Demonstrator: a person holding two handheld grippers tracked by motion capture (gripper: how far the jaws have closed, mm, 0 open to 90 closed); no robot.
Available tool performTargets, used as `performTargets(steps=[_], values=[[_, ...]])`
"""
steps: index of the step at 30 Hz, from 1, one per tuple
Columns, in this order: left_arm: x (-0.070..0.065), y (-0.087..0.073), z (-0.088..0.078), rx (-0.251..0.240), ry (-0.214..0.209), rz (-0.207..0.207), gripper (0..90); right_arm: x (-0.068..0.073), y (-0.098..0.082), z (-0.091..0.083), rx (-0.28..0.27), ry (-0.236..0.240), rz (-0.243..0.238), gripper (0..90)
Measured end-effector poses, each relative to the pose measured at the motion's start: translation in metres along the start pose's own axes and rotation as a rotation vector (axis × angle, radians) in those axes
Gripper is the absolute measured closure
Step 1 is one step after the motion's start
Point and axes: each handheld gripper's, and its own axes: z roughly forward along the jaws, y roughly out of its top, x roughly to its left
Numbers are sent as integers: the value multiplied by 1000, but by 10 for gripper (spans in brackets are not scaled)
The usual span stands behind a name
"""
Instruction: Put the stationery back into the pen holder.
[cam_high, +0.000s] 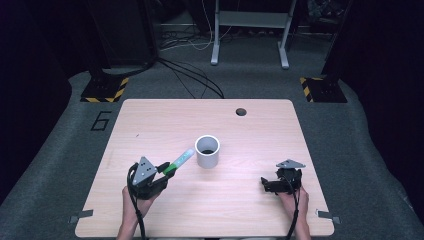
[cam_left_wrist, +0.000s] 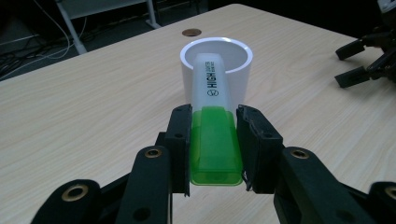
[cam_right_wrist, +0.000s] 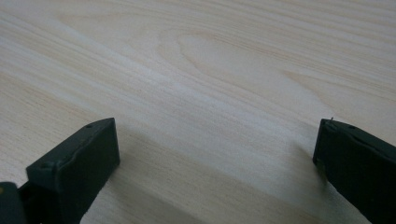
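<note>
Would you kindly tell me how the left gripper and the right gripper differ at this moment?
The left gripper is shut on the green highlighter, aimed at the white cup; the right gripper stands open, with nothing between its fingers. The left is raised, the right sits low by the table. Both are black.

Both grippers are black. The left gripper (cam_high: 167, 168) carries a grey three-cornered plate on top and trails a black cable along the bare forearm; the right gripper (cam_high: 264, 183) has the same plate and cable. In the left gripper view its linkage arms show brass-coloured rivets, and the blocky matte pads (cam_left_wrist: 180, 140) have worn edges. No sleeves cover the forearms.
</note>
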Motion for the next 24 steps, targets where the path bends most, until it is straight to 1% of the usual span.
performTargets(steps=[1,2,6,9,10,11,15,16,17,19,21,23,24], values=[[0,2,0,-3,4,9,673,0,0,0,0,0,0,0],[1,4,0,7,1,21,673,0,0,0,0,0,0,0],[4,10,2,-4,-4,18,673,0,0,0,0,0,0,0],[4,16,4,0,-12,29,673,0,0,0,0,0,-1,0],[4,18,5,7,-23,24,673,0,0,0,0,0,0,0],[5,22,8,10,-26,31,673,0,0,0,0,0,0,0],[6,28,13,20,-42,30,673,0,0,0,0,0,0,0],[7,30,15,16,-37,38,673,0,0,0,0,0,0,0],[7,31,16,23,-44,30,673,0,0,0,0,0,0,0],[9,34,19,26,-46,44,673,0,0,0,-1,0,3,0],[9,38,23,44,-55,39,672,0,0,0,-1,0,3,0],[11,41,29,53,-66,38,673,0,0,0,-1,0,2,0],[11,41,29,53,-66,38,672,0,0,0,-1,0,2,0]])
